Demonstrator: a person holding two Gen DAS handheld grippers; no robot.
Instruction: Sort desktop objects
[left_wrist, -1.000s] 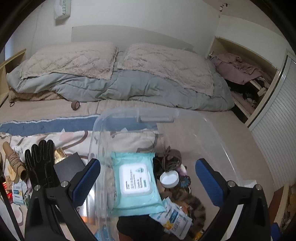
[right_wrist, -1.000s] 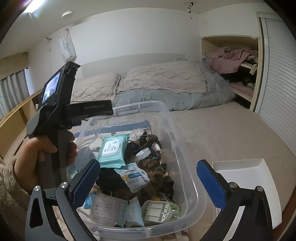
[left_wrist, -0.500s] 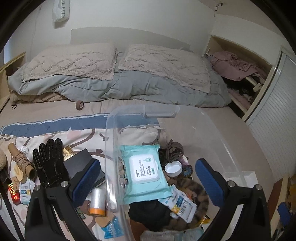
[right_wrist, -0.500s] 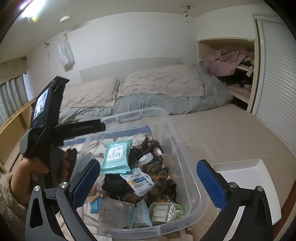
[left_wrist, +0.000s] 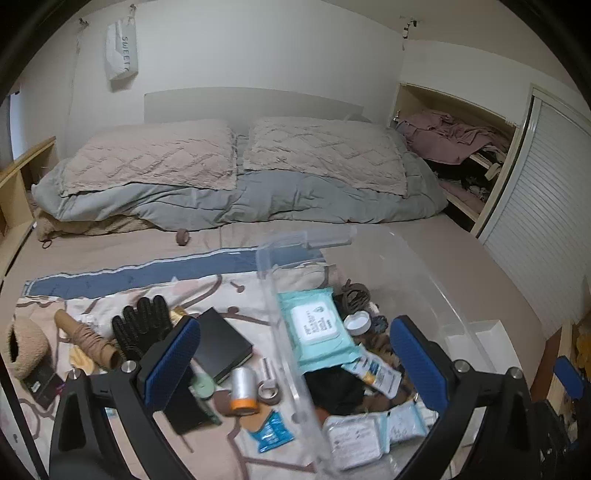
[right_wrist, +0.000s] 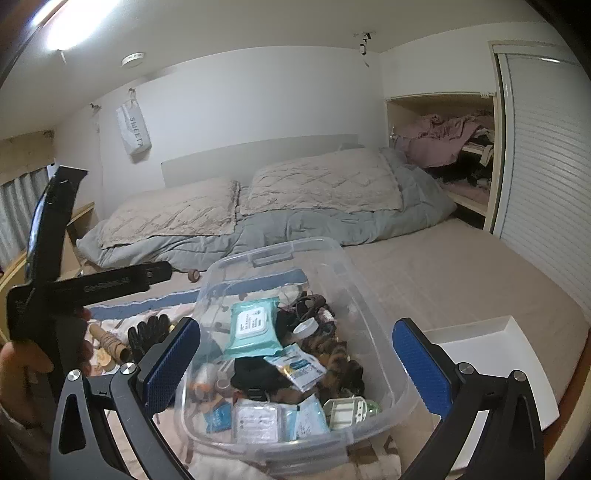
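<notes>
A clear plastic bin (right_wrist: 365, 295) (left_wrist: 284, 354) sits on the bed, filled with a teal wipes pack (right_wrist: 253, 325) (left_wrist: 316, 326), a white jar lid (right_wrist: 306, 327), sachets and dark cloth. Left of the bin on a patterned cloth lie a black glove (left_wrist: 142, 326), a black box (left_wrist: 221, 343), a foil roll with an orange end (left_wrist: 243, 389) and a twine-wrapped tube (left_wrist: 90, 341). My left gripper (left_wrist: 295, 365) is open above the bin's left wall, holding nothing. My right gripper (right_wrist: 297, 365) is open over the bin's near half, also holding nothing. A hand (right_wrist: 22, 362) holds the left gripper's handle.
A white tray (right_wrist: 491, 362) rests on the bed to the right of the bin. Pillows (left_wrist: 325, 155) and a grey duvet (left_wrist: 258, 201) fill the far end. A small brown roll (left_wrist: 183, 236) lies near the duvet. A slatted closet door (right_wrist: 546, 155) stands at the right.
Both grippers have pulled back and up, so the bin looks smaller and lower. The left gripper has shifted left, bringing the glove, box and foil roll into view.
</notes>
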